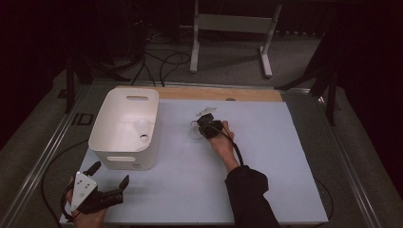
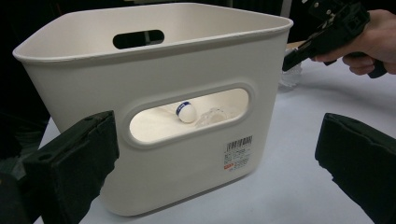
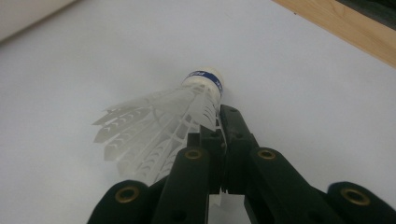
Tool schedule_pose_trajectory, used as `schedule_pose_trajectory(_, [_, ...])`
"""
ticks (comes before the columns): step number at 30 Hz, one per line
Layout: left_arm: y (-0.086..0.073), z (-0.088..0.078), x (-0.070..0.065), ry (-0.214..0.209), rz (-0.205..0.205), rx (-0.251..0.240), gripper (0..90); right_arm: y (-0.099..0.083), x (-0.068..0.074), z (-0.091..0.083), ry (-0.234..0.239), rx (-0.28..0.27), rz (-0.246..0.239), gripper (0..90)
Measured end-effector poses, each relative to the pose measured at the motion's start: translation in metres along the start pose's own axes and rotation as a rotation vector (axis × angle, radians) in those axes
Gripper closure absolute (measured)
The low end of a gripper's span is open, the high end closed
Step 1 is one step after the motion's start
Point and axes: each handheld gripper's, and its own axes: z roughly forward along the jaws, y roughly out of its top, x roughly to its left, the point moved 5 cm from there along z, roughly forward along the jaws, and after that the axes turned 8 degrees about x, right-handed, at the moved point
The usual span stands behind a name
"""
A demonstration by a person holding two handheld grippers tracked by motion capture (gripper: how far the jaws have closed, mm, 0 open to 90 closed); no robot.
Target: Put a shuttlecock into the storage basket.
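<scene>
Right claw (image 3: 219,116) is clamped on the skirt of a shuttlecock (image 3: 168,126), its jaws pressed together with the thin plastic ribs pinched between them. That shuttle lies on the white table (image 1: 266,156), near the middle, with its cork pointing away from the claw and its long axis running roughly along the jaws, tilted a little to one side. In the high view the right hand (image 1: 221,137) holds the claw (image 1: 197,128) low over the tabletop.

What the coming move turns on, as I judge it, is the bin (image 1: 126,128): it stands to the left of the right claw, apart from it, with bare table between. So the carry goes leftward and up over the near rim.

Left claw (image 1: 110,175) sits at the table's near left corner, jaws wide apart and empty, pointed at the bin's side wall (image 2: 187,154). It is nearer the bin but holds nothing.

Through the bin's handle slot a second shuttle (image 2: 187,112) shows on the floor inside. From above, the held shuttle is a pale blur, and its far side is hidden by the jaws
</scene>
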Motion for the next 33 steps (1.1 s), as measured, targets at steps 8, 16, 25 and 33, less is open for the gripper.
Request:
schedule_pose_trajectory(8, [0.000, 0.000, 0.000, 0.002, 0.000, 0.001, 0.2, 0.000, 0.000, -0.006, 0.005, -0.003, -0.001, 89.0])
schedule_pose_trajectory(16, [0.000, 0.000, 0.000, 0.004, 0.001, 0.002, 0.2, 0.001, -0.001, -0.013, 0.011, -0.008, 0.006, 89.0])
schedule_pose_trajectory(25, [0.000, 0.000, 0.000, 0.004, 0.000, 0.002, 0.2, 0.002, -0.001, -0.024, 0.016, -0.022, 0.008, 89.0])
schedule_pose_trajectory(33, [0.000, 0.000, 0.000, 0.004, 0.001, 0.002, 0.2, 0.004, -0.001, -0.034, 0.015, -0.030, 0.003, 89.1])
